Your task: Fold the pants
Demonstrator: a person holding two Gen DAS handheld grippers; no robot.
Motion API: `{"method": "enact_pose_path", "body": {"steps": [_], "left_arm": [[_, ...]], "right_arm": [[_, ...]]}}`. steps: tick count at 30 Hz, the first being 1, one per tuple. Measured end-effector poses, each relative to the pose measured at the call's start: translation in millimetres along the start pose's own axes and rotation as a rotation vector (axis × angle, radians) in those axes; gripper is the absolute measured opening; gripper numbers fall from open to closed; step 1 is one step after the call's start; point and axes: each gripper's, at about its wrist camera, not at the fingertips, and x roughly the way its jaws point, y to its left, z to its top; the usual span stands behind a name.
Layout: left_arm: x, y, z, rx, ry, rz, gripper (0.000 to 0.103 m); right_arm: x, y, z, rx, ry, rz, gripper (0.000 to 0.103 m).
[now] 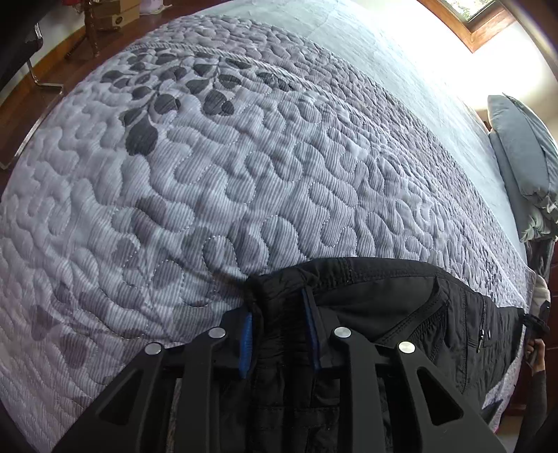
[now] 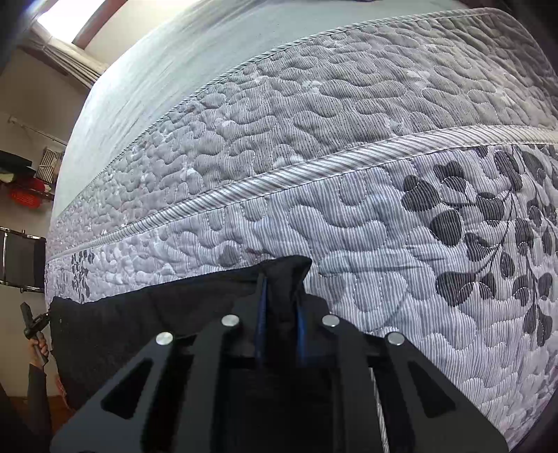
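Black pants [image 1: 401,306] hang stretched between my two grippers at the near edge of the bed. My left gripper [image 1: 279,324] is shut on one corner of the waistband, near the drawstring; a zip pocket shows to its right. My right gripper [image 2: 280,306] is shut on the opposite corner of the pants [image 2: 157,313], which bunches up between the blue pads. The cloth spans left toward the other hand [image 2: 38,348]. The lower part of the pants is hidden below the grippers.
The bed is covered by a grey quilted bedspread [image 1: 244,156] with dark leaf prints. A grey pillow [image 1: 523,156] lies at the right. Wooden floor, chair legs [image 1: 38,83] and boxes lie beyond the bed's far left side. A window [image 1: 474,17] is at top right.
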Motion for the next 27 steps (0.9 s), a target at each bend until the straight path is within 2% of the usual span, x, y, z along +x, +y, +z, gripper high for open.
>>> {"method": "enact_pose_path", "body": {"steps": [3,7,17,27], "left_arm": [[-7,-9,-1,0.010,-0.027,0.035,0.018],[-21,-15,-2,-0.003,-0.069,0.042,0.015],[-90,-37,-8,0.039,-0.151,-0.022,0.013],[-171,-51,-36,0.091,-0.233,-0.087,0.013]], "right_arm": [[-17,10,-10,-0.029,-0.019,-0.044,0.009],[-56,22,-21,-0.043,-0.071,-0.055,0.009],[-159,53,-59,-0.085,-0.179,-0.088,0.008],[-244,73,-109,-0.090,-0.289,-0.094,0.008]]}}
